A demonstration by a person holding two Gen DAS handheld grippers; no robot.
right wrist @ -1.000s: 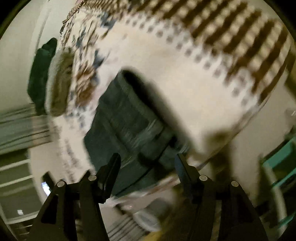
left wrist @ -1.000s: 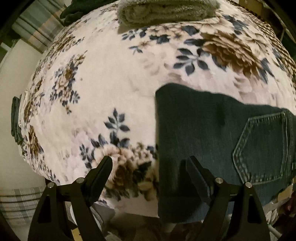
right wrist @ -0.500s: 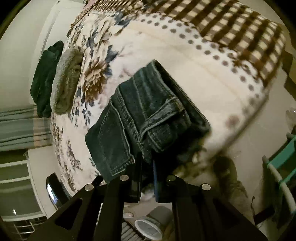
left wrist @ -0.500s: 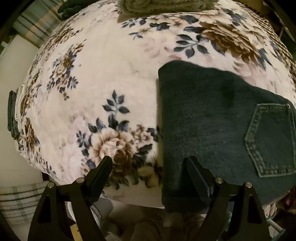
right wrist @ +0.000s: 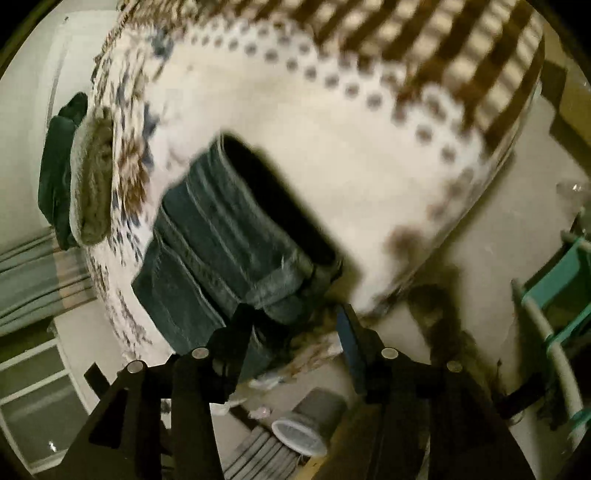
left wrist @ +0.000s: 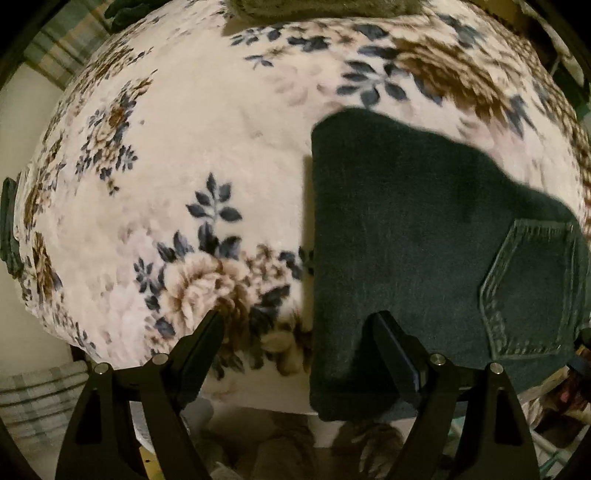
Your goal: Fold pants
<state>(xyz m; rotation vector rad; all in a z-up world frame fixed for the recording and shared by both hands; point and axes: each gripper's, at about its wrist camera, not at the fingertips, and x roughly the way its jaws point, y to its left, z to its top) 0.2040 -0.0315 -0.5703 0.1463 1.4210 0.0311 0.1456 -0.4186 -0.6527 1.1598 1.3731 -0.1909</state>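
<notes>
Dark blue jeans (left wrist: pixel 406 236) lie folded on a floral blanket (left wrist: pixel 192 155), a back pocket (left wrist: pixel 532 291) showing at the right. My left gripper (left wrist: pixel 299 328) is open; its right finger is over the jeans' near edge, its left finger over the blanket. In the right wrist view the folded jeans (right wrist: pixel 229 236) lie at the bed's near edge with leg hems on top. My right gripper (right wrist: pixel 295 317) is open and empty, just in front of the jeans' near end. This view is blurred.
Folded grey-green cloth (right wrist: pixel 92 184) and a dark green garment (right wrist: pixel 59 166) lie at the blanket's far end. Checked bedding (right wrist: pixel 443 33) covers the other end. On the floor are a grey bucket (right wrist: pixel 310 421) and a teal frame (right wrist: pixel 554 295).
My right gripper was shut at the jeans' near end half a second ago and is now open. The left gripper stayed open, with the view shifting slightly.
</notes>
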